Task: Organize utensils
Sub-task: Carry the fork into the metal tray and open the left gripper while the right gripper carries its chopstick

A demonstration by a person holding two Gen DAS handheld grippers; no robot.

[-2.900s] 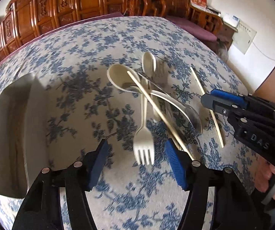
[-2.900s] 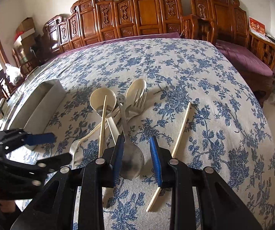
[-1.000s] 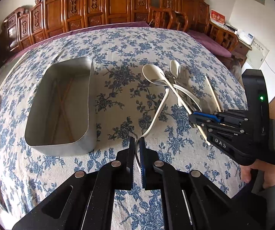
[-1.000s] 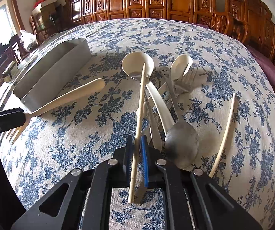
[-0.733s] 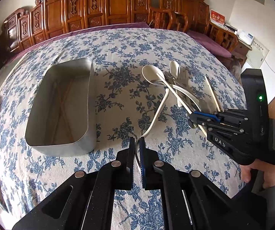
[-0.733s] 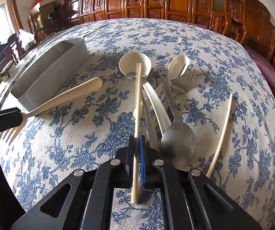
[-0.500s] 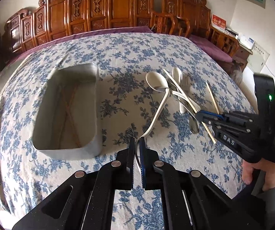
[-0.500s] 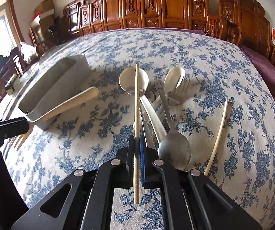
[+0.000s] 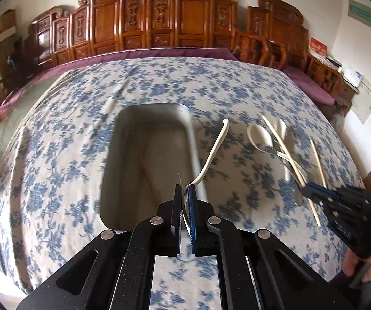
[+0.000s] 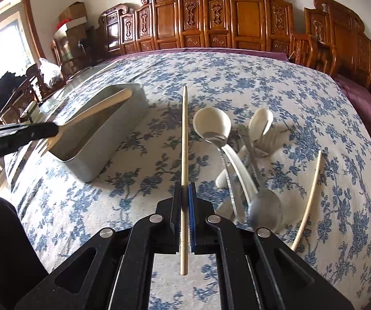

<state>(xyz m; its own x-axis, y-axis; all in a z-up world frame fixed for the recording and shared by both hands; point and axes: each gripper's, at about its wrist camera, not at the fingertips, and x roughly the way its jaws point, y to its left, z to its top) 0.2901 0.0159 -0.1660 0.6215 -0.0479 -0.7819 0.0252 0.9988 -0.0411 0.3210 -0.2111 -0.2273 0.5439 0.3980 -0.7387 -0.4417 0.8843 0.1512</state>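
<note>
A: Left gripper (image 9: 184,193): clenched on the cream plastic fork (image 9: 212,152), gripped near the tines, handle arching up toward the frame's centre. Held over the right rim of the rectangular metal tin (image 9: 193,139), now sitting dead centre in the left wrist view rather than at centre-left as a second ago.

B: Confirmed from the right wrist view: fork (image 10: 92,112) at upper left, handle stretched across the tin (image 10: 123,139), no longer short of it. Right gripper (image 10: 184,193): pinched shut on a pale wooden chopstick (image 10: 184,139), running straight up mid-frame, clear of the blue-flowered tablecloth (image 10: 146,201).

A: Formerly lying across the round cream ladle (image 10: 212,125); now lifted off and apart, left of it.

B: Remaining pile at centre right: ladle, small cream spoon (image 10: 262,122), steel spoon (image 10: 265,210), blurred. Second chopstick (image 10: 308,196) alone at far right on the cloth.

A: Two thin sticks seemingly inside the tin; too blurred to name.
</note>
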